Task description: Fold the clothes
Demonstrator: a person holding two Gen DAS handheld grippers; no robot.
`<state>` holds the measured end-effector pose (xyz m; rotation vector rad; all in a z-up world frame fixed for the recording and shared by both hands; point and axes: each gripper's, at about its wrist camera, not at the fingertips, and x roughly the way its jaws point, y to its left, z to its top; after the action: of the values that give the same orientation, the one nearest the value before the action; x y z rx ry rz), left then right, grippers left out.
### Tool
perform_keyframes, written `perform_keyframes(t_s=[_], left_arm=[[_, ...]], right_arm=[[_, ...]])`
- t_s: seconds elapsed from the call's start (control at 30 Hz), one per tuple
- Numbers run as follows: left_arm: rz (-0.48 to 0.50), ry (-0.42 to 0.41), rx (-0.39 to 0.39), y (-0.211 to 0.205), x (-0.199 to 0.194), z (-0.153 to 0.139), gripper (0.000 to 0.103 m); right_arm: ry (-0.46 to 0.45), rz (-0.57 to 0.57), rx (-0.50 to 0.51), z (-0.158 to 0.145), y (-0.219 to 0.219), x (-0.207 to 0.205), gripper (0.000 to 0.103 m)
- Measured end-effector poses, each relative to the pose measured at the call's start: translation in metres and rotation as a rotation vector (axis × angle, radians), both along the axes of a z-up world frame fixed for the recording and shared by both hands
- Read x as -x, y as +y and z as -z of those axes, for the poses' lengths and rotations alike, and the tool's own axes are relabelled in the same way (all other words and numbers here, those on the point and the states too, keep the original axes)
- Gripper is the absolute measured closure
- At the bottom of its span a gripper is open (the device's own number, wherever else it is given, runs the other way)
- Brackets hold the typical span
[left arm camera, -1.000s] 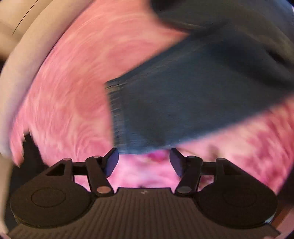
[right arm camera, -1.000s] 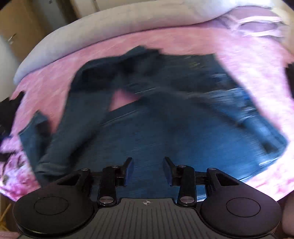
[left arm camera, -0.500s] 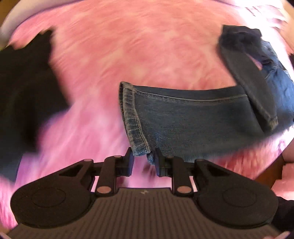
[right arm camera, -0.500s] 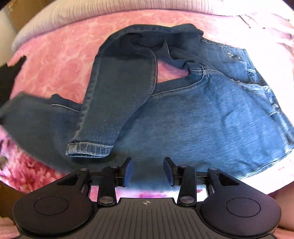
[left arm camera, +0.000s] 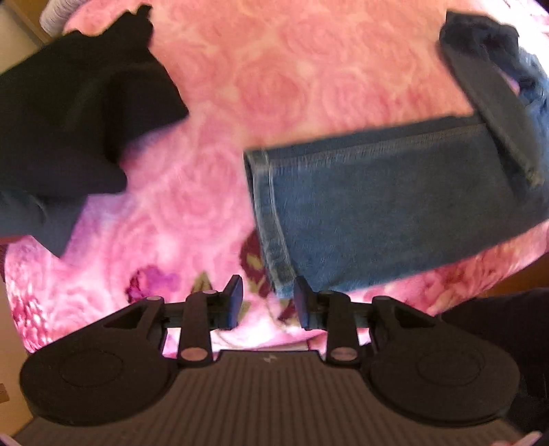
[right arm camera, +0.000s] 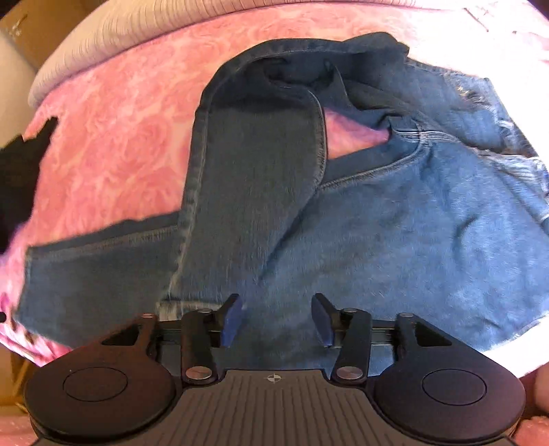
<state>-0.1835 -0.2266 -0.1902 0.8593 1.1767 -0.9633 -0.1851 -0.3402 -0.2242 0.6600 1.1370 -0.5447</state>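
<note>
Blue jeans [right arm camera: 394, 233] lie on a pink rose-patterned blanket [right arm camera: 113, 137]. One leg is folded back over the other, its hem [right arm camera: 192, 305] near my right gripper. In the left wrist view the lower leg [left arm camera: 394, 206] lies flat with its hem cuff [left arm camera: 271, 223] at the left end. My left gripper [left arm camera: 267, 302] is open and empty just in front of that cuff's near corner. My right gripper [right arm camera: 276, 317] is open and empty over the thigh area.
A black garment [left arm camera: 72, 113] lies on the blanket at the left; its corner shows in the right wrist view [right arm camera: 20, 178]. A pale grey pillow or cover [right arm camera: 154, 27] runs along the far edge. The blanket's near edge drops off by both grippers.
My left gripper opened and let go of the jeans cuff, which now lies flat to its right. My right gripper moved closer over the jeans, still open.
</note>
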Motion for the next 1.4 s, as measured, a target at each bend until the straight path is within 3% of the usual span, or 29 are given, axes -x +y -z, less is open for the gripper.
perform_keyframes(t_s=[0.07, 0.23, 0.37, 0.5, 0.53, 0.6, 0.63, 0.7, 0.8, 0.83, 0.87, 0.97, 1.0, 1.1, 1.2, 1.4], left_arm=[[-0.002, 0.074, 0.046, -0.025, 0.019, 0.001, 0.061], [-0.001, 0.292, 0.163, -0.094, 0.074, 0.011, 0.045], [-0.025, 0.511, 0.192, -0.161, 0.127, 0.043, 0.044], [-0.057, 0.602, 0.118, -0.206, 0.17, 0.08, 0.047], [-0.076, 0.608, 0.102, -0.213, 0.176, 0.085, 0.055], [-0.071, 0.571, 0.071, -0.221, 0.184, 0.087, 0.081], [-0.051, 0.549, 0.072, -0.223, 0.183, 0.08, 0.087], [-0.006, 0.51, 0.088, -0.226, 0.178, 0.061, 0.09], [0.099, 0.346, 0.113, -0.228, 0.149, 0.009, 0.09], [0.149, 0.253, 0.116, -0.23, 0.137, -0.011, 0.091], [0.235, 0.11, 0.103, -0.231, 0.127, -0.029, 0.091], [0.539, -0.379, 0.025, -0.227, 0.103, -0.068, 0.091], [0.59, -0.48, 0.009, -0.227, 0.089, -0.075, 0.091], [0.649, -0.656, -0.007, -0.231, 0.039, -0.093, 0.092], [0.661, -0.7, -0.002, -0.245, -0.003, -0.101, 0.092], [0.649, -0.423, -0.045, -0.26, -0.059, -0.087, 0.091]], right_arm=[[-0.002, 0.001, -0.05, 0.013, -0.008, -0.008, 0.05], [-0.041, -0.014, -0.107, 0.031, -0.027, -0.016, 0.05], [-0.055, -0.108, -0.071, 0.02, -0.05, 0.002, 0.05], [-0.03, -0.127, -0.024, 0.012, -0.087, 0.033, 0.05], [-0.024, -0.122, -0.015, 0.012, -0.098, 0.041, 0.05], [-0.012, -0.103, 0.003, 0.011, -0.119, 0.054, 0.05], [-0.009, -0.089, 0.01, 0.011, -0.128, 0.059, 0.05], [-0.004, -0.05, 0.017, 0.011, -0.148, 0.071, 0.05], [-0.005, -0.009, 0.02, 0.013, -0.167, 0.077, 0.05], [-0.008, -0.006, 0.02, 0.013, -0.17, 0.076, 0.049], [-0.012, -0.006, 0.019, 0.014, -0.173, 0.074, 0.05], [-0.031, -0.013, 0.017, 0.012, -0.172, 0.06, 0.05], [-0.04, -0.016, 0.016, 0.011, -0.17, 0.055, 0.05], [-0.062, -0.012, 0.012, 0.008, -0.159, 0.035, 0.05], [-0.077, 0.006, 0.025, 0.004, -0.148, 0.015, 0.049], [-0.078, -0.002, 0.088, 0.0, -0.138, -0.036, 0.049]])
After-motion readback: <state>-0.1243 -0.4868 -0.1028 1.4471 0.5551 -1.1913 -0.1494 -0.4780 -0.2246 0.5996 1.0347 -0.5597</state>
